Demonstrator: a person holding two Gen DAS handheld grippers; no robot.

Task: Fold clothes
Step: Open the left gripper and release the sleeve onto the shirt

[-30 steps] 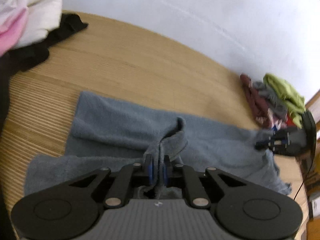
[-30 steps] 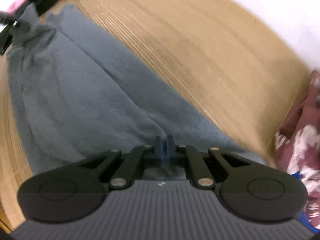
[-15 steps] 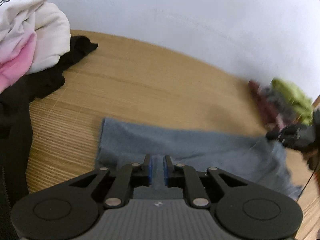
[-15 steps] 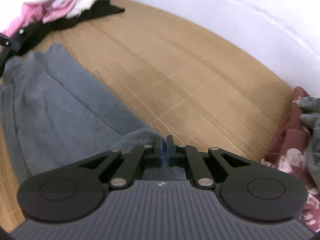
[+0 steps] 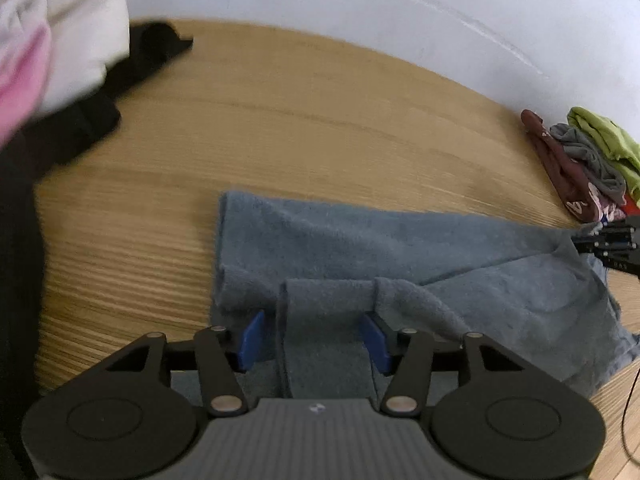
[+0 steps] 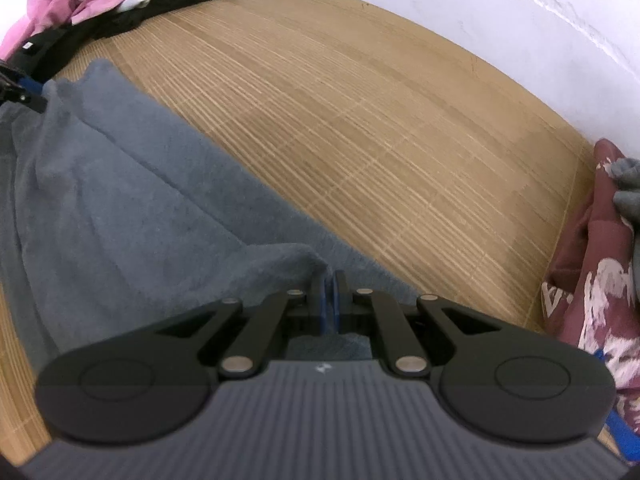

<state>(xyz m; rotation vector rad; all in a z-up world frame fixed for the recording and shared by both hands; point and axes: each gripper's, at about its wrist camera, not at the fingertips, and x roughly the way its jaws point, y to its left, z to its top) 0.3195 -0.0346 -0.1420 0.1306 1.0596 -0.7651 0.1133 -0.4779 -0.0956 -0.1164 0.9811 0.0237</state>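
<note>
the grey-blue towel (image 5: 400,248) lies on the wooden worktop (image 5: 304,120), folded into a long band. in the left wrist view its long axis runs across the picture, from a folded end left of centre to the far right, where the right claw (image 5: 576,238) pinches a corner. in the right wrist view the same band slants from the upper left down to the lower middle.

the left claw (image 5: 314,338) has just been opening; its blue pads (image 5: 250,338) stand apart, and a folded flap of the towel sits between them with a gap on the left side, so they do not press it. the flap's edge points away from the camera.

the right claw (image 6: 329,296) is together, clamped on a bunched corner of the towel (image 6: 120,208), which rises into the pads in a small peak.

a heap of white, pink and black clothes (image 5: 52,64) lies at the far left of the worktop, apart from the towel. a stack of maroon, grey and green clothes (image 5: 580,160) sits at the far right, near the towel's right end. a white wall (image 5: 400,8) stands behind.
</note>
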